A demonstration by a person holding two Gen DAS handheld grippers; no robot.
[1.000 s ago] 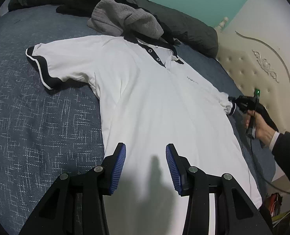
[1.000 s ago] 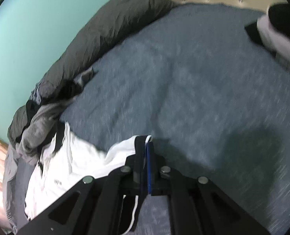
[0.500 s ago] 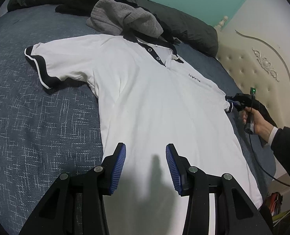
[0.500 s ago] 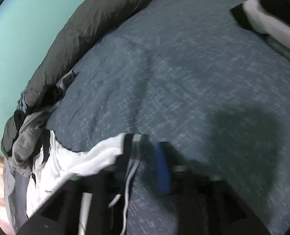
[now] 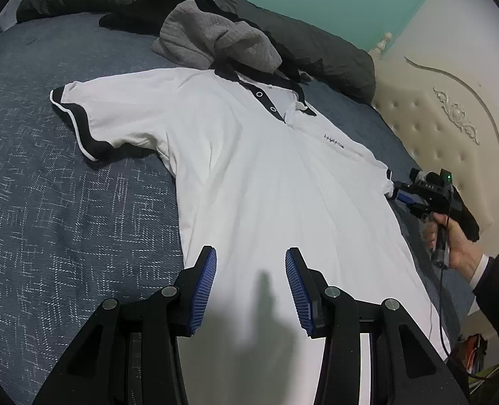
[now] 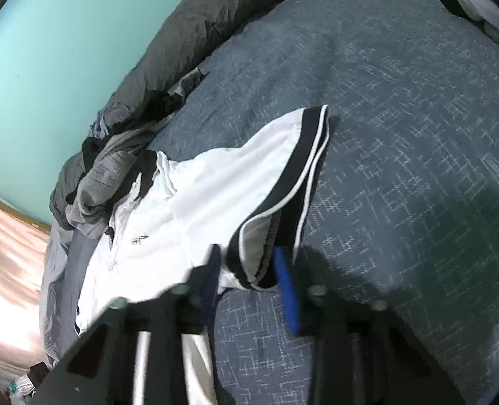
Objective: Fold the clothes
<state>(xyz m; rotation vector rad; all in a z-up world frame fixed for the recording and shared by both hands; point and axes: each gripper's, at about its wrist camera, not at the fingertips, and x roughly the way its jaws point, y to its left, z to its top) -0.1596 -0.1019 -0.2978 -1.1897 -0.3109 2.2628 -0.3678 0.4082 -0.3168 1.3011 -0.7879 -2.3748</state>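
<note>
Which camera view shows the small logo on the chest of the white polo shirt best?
The left wrist view: the logo lies sharp on the spread white polo shirt. The right wrist view shows it too, smaller and tilted.

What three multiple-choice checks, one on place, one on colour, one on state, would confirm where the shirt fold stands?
1. Where is the grey knit garment?
A. by the polo shirt's collar
B. on the hem
C. on the floor

2. What colour is the sleeve cuff?
A. red
B. black with white stripe
C. green

3. How does the white polo shirt lie?
A. rolled up
B. folded in half
C. spread flat, front up

Answers: 1 A, it sits at the collar. 2 B, the band shows in the right wrist view. 3 C, placket and both sleeves show on the blue bedspread.
</note>
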